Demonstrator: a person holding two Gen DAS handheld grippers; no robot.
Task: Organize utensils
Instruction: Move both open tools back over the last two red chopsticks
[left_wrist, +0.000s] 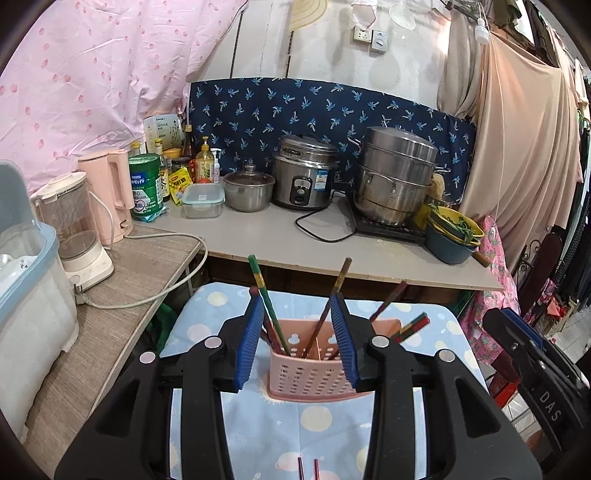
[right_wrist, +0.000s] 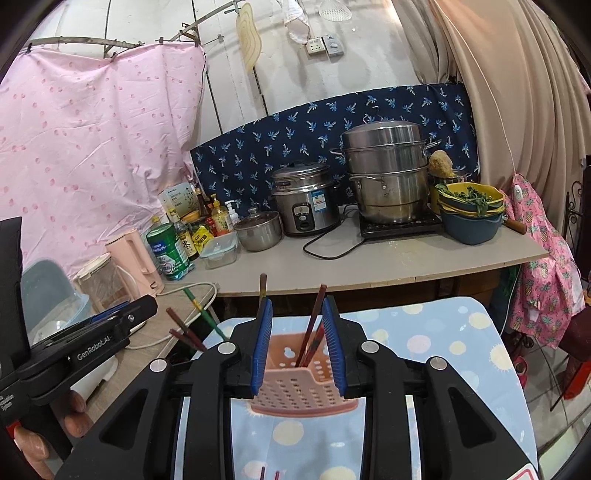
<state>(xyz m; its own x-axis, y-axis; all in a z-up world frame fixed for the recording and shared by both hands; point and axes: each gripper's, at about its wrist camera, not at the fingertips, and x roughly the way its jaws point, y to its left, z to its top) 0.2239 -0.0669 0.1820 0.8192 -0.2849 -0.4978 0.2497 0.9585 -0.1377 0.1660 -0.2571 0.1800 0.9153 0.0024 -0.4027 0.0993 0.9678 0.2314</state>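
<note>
The left claw (left_wrist: 297, 339) stands wide, its blue pads either side of the near-left part of the pink holder (left_wrist: 314, 373) and gripping nothing; the right claw (right_wrist: 297, 343) is likewise spread, empty, framing the holder's right part (right_wrist: 295, 384). The holder sits on the dotted blue cloth (left_wrist: 332, 424) of the near table; several chopsticks (left_wrist: 267, 306) already stand in it, some leaning left, one (left_wrist: 330, 302) leaning toward the middle, more (left_wrist: 388, 301) poking out on the right; I judge most of the sorting done. Two red sticks (left_wrist: 308, 469) show at the near edge of the cloth, under the claw, outside the holder; these seem the work left, though how many lie there is hidden. Farther off, across a gap, the counter (left_wrist: 280, 236) carries a rice cooker (left_wrist: 304, 173), a steamer pot (left_wrist: 395, 177) and bottles (left_wrist: 205, 160) at far left.
</note>
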